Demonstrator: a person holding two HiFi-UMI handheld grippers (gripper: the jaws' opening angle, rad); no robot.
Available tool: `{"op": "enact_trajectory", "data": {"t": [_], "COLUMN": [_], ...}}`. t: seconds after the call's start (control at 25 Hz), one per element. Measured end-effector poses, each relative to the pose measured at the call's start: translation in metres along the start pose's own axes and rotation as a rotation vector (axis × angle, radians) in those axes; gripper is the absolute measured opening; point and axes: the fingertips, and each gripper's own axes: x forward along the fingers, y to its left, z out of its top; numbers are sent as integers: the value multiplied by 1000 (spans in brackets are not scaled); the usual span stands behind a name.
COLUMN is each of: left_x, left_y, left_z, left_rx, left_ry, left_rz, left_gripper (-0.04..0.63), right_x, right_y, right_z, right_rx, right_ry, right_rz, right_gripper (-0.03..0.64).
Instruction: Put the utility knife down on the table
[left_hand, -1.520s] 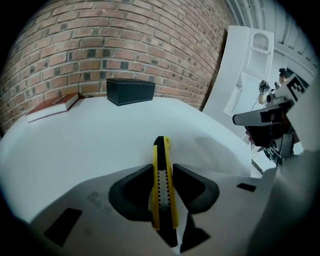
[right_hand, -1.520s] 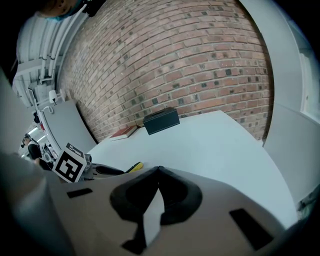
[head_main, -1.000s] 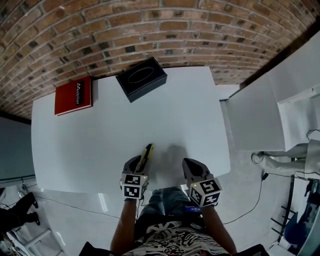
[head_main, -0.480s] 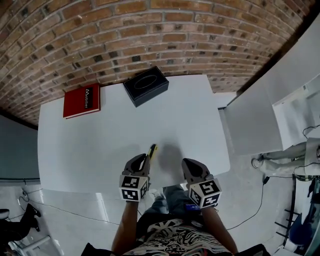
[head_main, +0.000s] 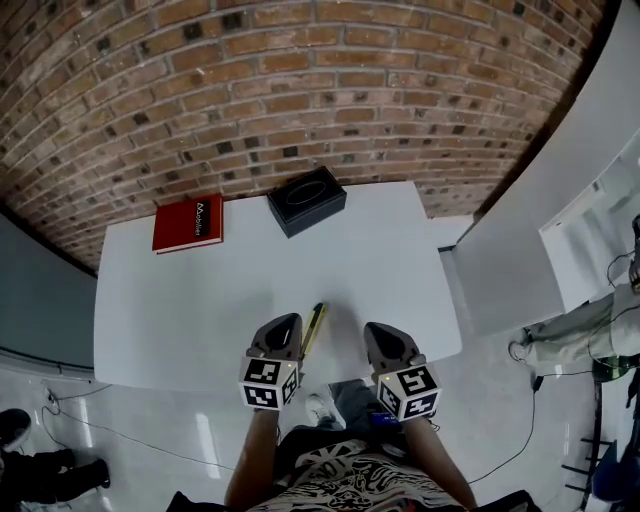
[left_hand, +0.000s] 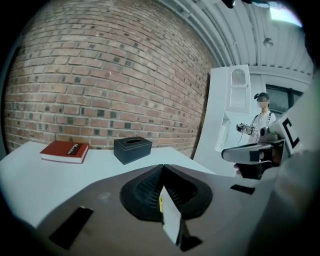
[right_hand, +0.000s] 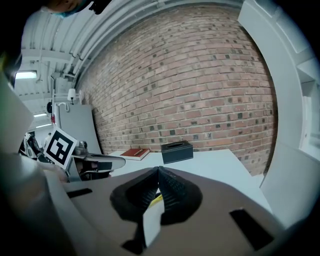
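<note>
Yellow utility knife (head_main: 313, 328) lies free by the desk's (head_main: 200, 300) front edge; left tool (head_main: 283, 326) lifts off, just clenched empty: task done.

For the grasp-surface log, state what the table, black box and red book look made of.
Table: white laminate or painted board, smooth; even, grainless surface.
Black box: probably leatherette, matt; pale edge line, oval top opening.
Red book: card or cloth cover, matt; no glare.

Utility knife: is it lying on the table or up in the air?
Lying down. The utility knife rests flat on the white table, near its front edge.
</note>
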Motion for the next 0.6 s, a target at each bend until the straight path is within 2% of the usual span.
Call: {"op": "enact_trajectory", "data": {"t": [0.28, 0.44, 0.6], "left_x": [-26, -33, -36], "left_y": [-8, -9, -4], "left_z": [27, 35, 36], "left_rx": [-16, -3, -44], "left_ry": [-92, -113, -129], "left_rz": [-29, -23, -19], "left_gripper": [14, 14, 14], "right_x": [-11, -18, -21], "right_y": [6, 6, 5], "right_z": [20, 24, 23], "right_rx": [-39, -38, -35], "right_ry": [-87, -107, -113], "right_rz": [-58, -74, -82], "right_gripper": [0, 0, 0]}}
